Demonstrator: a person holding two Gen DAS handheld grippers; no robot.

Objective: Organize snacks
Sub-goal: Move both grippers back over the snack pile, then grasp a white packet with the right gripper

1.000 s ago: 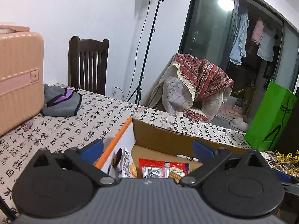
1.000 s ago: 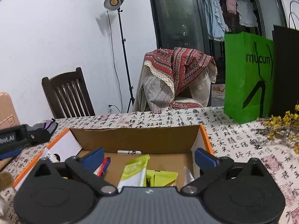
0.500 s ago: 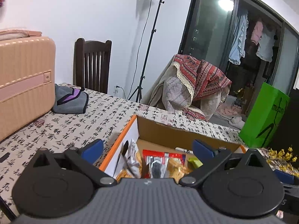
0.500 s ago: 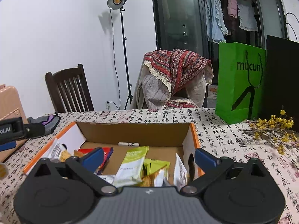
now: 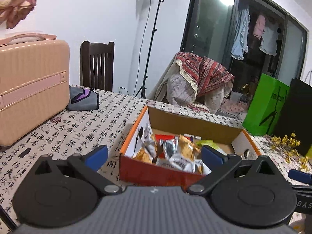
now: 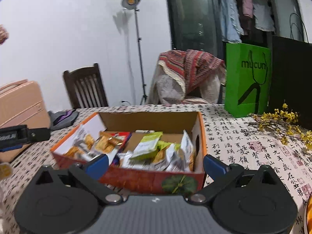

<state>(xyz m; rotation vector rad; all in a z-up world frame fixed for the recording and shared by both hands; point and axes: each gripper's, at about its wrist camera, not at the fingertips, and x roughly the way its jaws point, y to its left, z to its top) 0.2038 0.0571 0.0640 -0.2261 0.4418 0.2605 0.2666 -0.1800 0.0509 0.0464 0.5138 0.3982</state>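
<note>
On the table point(image 6: 253, 148), both grippers point(image 5: 154, 154) point(image 6: 156, 164), jaws apart and empty, have backed off the box point(image 6: 148, 179); snacks point(image 6: 148, 146) probably packed.

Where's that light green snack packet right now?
In the right wrist view the light green packet lies inside the cardboard box, right of centre, leaning on the white and gold packets near the box's right wall.

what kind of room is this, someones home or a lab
Most likely a home, probably a dining or living room: a wooden chair at a table with a calligraphy-print cloth, clothes hanging behind glass doors, and a pink suitcase.
</note>
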